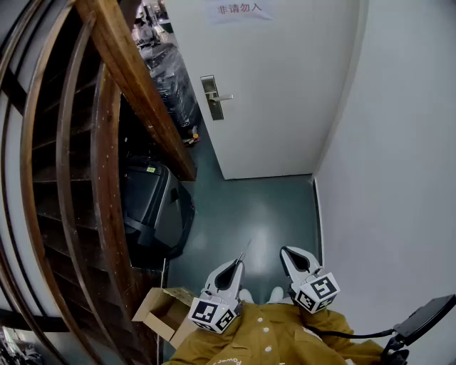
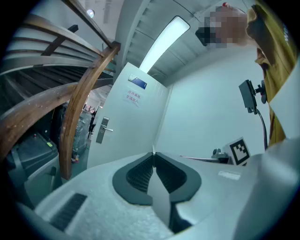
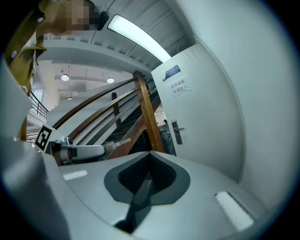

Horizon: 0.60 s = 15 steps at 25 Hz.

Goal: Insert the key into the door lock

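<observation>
Door sign [image 1: 239, 9] "非请勿入", left gripper [image 1: 239, 263] holding key [image 1: 243, 252]

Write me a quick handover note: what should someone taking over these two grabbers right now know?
Left gripper: shut on the key, whose thin end sticks out past the tips.
Right gripper: shut, holding nothing.
Door lock: on the white door ahead, well beyond both grippers.
Done: key is gripped.
Left: approach the door, line the key up with the lock, push it in.

I see a flat white door [image 1: 285, 93] with a silver metal lock plate [image 1: 211, 98]; below the door, teal floor [image 1: 263, 214]; my thin metal key [image 1: 244, 252] shows grey.
</observation>
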{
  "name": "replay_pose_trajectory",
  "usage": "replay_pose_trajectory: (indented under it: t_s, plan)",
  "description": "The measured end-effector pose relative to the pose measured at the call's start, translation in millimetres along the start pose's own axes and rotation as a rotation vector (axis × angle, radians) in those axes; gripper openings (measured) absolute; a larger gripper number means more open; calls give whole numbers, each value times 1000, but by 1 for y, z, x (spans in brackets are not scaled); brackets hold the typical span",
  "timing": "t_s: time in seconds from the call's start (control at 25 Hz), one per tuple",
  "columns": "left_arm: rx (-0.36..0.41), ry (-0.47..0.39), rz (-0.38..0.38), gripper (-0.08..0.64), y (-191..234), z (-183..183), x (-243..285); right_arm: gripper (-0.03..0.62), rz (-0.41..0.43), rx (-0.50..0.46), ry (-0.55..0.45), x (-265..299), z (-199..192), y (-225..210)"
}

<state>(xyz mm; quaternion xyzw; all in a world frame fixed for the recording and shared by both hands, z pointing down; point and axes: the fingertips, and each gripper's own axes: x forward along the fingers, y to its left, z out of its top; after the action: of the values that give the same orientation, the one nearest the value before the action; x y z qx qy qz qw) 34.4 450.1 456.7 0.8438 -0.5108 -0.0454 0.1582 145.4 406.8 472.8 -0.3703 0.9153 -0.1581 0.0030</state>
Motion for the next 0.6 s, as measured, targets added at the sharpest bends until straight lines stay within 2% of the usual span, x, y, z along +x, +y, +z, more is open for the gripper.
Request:
replay_pose_trajectory:
  t_s: [0.36, 0.6]
  plan:
    - [-41, -5, 8, 23, 2, -3, 1, 5, -1, 0, 3, -2, -2, -2]
    - [-39, -4, 5, 23, 4, -2, 0, 6, 65, 38, -13, 4, 1, 8]
